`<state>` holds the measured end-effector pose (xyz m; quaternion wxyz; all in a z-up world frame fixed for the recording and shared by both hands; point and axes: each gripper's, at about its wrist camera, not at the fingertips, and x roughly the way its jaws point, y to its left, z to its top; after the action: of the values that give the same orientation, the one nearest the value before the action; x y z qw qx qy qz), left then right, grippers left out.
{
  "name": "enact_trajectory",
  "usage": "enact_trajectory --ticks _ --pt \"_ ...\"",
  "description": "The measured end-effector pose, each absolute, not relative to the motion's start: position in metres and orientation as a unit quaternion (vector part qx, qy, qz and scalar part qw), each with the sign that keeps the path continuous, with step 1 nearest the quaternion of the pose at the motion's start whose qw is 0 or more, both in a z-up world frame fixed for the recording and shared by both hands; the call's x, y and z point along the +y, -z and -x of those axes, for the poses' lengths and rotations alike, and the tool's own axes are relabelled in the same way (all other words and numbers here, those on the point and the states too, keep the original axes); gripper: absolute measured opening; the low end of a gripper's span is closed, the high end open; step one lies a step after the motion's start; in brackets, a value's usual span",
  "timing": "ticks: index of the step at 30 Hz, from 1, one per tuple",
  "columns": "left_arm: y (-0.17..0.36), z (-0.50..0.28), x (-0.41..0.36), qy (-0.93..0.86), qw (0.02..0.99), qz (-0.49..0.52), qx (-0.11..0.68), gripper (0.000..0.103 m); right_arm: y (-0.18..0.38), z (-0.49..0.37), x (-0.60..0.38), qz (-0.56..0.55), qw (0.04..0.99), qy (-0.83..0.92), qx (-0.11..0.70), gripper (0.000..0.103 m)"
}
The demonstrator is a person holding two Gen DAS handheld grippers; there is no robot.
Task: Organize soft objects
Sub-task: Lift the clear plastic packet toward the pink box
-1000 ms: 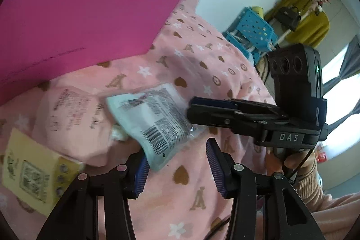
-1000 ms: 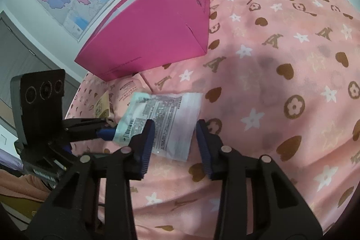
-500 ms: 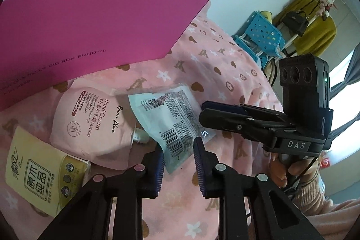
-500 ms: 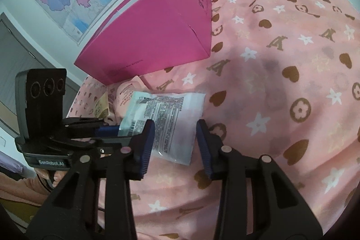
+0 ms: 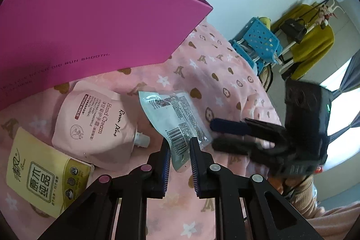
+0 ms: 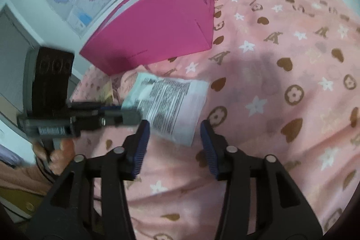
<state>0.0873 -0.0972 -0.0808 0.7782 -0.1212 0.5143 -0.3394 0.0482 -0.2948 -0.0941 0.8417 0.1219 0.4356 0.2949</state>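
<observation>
My left gripper (image 5: pixel 179 151) is shut on the near corner of a pale teal and clear packet (image 5: pixel 173 118) with a barcode, held just above the pink bedspread. In the right wrist view the packet (image 6: pixel 168 102) hangs from the left gripper (image 6: pixel 128 114). My right gripper (image 6: pixel 174 138) is open and empty just below the packet; in the left wrist view it (image 5: pixel 216 134) sits blurred beside the packet's right edge. A pink hand cream pouch (image 5: pixel 94 125) and a yellow tissue pack (image 5: pixel 42 179) lie to the left.
An open magenta box (image 5: pixel 90 21) stands behind the objects; it also shows in the right wrist view (image 6: pixel 157 28). The pink patterned bedspread (image 6: pixel 281 82) spreads to the right. A blue plastic rack (image 5: pixel 258 42) stands past the bed edge.
My left gripper closed on the packet's corner and lifted it slightly. My right gripper let go, opened wider and drew back from the packet.
</observation>
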Motion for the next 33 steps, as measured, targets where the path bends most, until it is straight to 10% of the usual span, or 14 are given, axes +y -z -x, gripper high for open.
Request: enact_trajectory --ticks 19,33 --pt "0.08 -0.096 -0.094 0.338 0.771 0.141 0.52 0.016 0.09 -0.051 -0.268 0.031 0.898 -0.198 0.393 0.046" --pt "0.091 -0.11 -0.096 0.329 0.766 0.141 0.533 0.016 0.092 -0.082 -0.303 -0.142 0.836 -0.317 0.424 0.051"
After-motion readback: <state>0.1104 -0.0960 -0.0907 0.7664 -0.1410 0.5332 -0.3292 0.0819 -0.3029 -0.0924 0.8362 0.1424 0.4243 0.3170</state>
